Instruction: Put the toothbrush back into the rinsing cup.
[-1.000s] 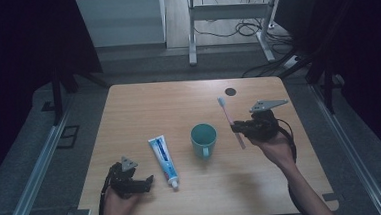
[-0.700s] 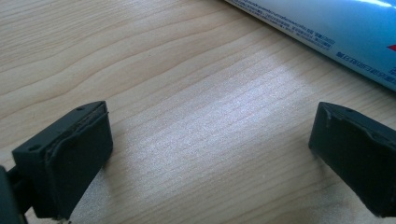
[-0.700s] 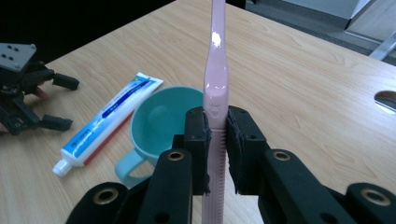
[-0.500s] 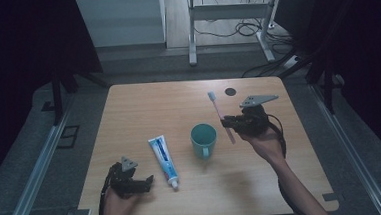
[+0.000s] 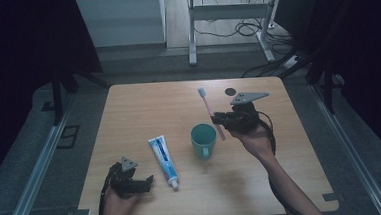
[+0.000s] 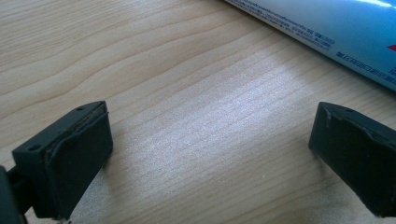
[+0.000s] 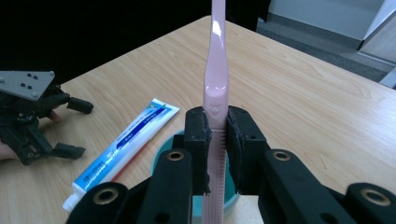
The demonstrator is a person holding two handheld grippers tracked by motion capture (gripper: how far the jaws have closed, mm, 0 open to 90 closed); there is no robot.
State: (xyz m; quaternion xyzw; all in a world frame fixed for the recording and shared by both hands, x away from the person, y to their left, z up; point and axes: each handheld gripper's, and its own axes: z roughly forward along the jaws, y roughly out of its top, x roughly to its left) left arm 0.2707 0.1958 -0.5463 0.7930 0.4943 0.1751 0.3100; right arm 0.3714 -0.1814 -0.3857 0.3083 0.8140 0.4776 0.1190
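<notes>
toothbrush (image 5: pixel 210 111) pinched in right gripper (image 5: pixel 218 119) | over cup (image 5: pixel 203 139) rim

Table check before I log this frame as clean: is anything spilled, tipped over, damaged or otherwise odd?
Nothing stands out. The teal cup stands upright, the toothpaste tube lies flat and capped, and the pink toothbrush is clamped in the right gripper beside the cup. The left gripper rests open on the table.

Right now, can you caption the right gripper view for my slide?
Right hand-held gripper clamps a pink plastic toothbrush upright above a teal cup, blue-and-white toothpaste tube beside it.
</notes>
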